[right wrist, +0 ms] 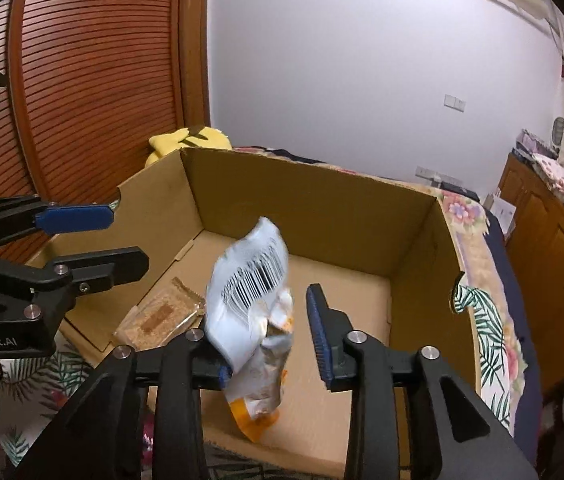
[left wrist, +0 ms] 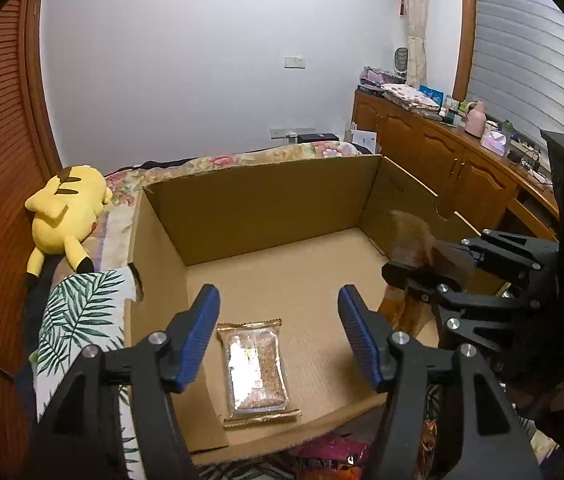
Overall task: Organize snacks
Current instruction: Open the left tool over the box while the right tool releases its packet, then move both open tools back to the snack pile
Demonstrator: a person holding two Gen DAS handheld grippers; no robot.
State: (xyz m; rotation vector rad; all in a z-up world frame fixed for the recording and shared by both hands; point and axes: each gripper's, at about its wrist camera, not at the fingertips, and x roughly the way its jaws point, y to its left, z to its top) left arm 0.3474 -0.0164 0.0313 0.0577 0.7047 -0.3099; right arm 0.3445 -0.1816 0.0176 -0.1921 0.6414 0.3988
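An open cardboard box (left wrist: 258,200) sits on the bed. A clear packet of grain bars (left wrist: 256,368) lies flat on its floor near the front left; it also shows in the right wrist view (right wrist: 162,316). My left gripper (left wrist: 278,332) is open and empty above that packet. My right gripper (right wrist: 266,328) is open over the box (right wrist: 321,216). A crumpled white and orange snack bag (right wrist: 254,312), blurred, leans against its left finger and is dropping between the fingers. In the left wrist view the same bag (left wrist: 409,236) is a blurred shape at the right gripper (left wrist: 421,264).
A yellow plush toy (left wrist: 68,216) lies on the bed left of the box. A leaf-print cloth (left wrist: 78,320) covers the bed at the front left. More snack packs (left wrist: 329,456) lie in front of the box. A wooden cabinet (left wrist: 453,160) with clutter stands at the right.
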